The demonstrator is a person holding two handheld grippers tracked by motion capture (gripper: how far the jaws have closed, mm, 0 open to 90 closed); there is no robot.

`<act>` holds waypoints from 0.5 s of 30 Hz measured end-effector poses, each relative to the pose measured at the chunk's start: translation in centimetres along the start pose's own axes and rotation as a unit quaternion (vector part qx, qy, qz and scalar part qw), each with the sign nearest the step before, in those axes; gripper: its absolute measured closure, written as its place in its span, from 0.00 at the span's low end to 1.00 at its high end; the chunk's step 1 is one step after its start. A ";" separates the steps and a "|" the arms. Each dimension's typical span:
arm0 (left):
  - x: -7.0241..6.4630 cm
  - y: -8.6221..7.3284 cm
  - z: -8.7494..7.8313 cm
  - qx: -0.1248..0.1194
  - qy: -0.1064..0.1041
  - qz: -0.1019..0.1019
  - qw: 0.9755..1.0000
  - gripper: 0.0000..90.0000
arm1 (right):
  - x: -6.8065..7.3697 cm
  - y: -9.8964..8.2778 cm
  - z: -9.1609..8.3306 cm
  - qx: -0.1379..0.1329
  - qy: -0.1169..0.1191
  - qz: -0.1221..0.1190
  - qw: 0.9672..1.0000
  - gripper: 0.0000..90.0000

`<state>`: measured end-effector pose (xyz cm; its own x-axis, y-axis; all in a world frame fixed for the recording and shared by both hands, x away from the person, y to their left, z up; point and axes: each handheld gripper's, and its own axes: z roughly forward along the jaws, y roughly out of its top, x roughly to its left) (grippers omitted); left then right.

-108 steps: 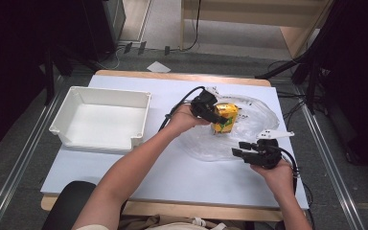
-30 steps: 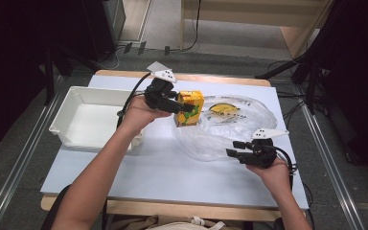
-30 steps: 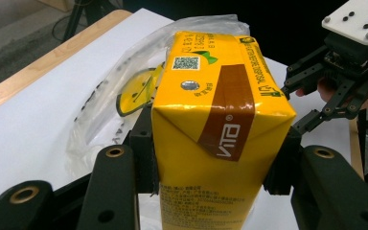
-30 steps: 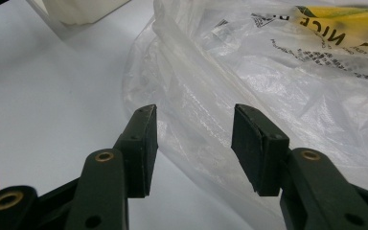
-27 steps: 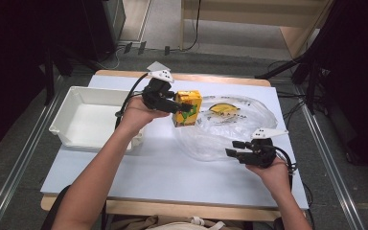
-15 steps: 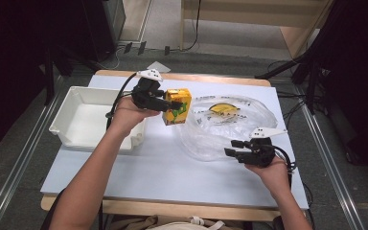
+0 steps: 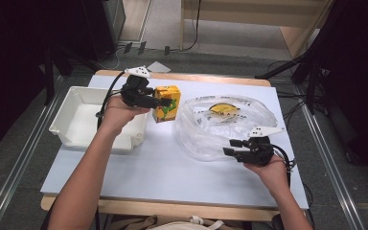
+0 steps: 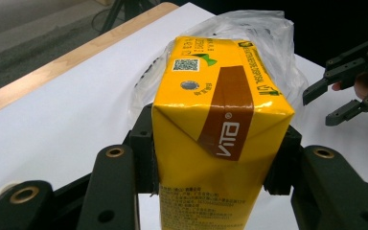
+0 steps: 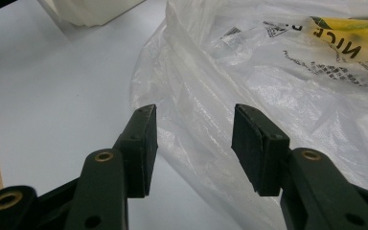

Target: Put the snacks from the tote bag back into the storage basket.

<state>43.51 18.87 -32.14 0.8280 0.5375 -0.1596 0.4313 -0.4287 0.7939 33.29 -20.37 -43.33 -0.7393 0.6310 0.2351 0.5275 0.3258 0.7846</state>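
Note:
A yellow drink carton with a brown stripe is clamped between the pads of my left gripper and held above the table, between the white bin and the plastic bag. The left gripper view has the carton close up, squeezed by both jaws of the left gripper. My right gripper rests at the bag's near edge, open. In the right gripper view its jaws stand apart over the clear plastic bag, with nothing pressed between them.
The white bin sits at the table's left side, its inside bare. The crumpled bag with a yellow print covers the right middle. A small white card lies at the far edge. Metal rails run along both sides of the table.
My left gripper has carried the carton leftward, from beside the bag toward the white bin. The right gripper has stayed at the bag's near edge.

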 end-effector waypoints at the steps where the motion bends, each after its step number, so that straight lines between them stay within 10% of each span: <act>1: 0.1 -0.1 -0.1 0.002 0.002 0.002 1.000 0.59 | 0.0 0.0 0.0 -0.001 0.000 0.000 1.000 0.59; 15: 1.6 -0.9 -1.5 0.001 0.023 -0.011 1.000 0.59 | 0.0 0.1 0.2 0.001 0.003 -0.002 1.000 0.59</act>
<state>43.94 21.21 -32.27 0.8012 0.5797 -0.1488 0.4496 -0.4190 0.7889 33.45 -20.22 -43.34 -0.7437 0.6254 0.2363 0.5259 0.3290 0.7843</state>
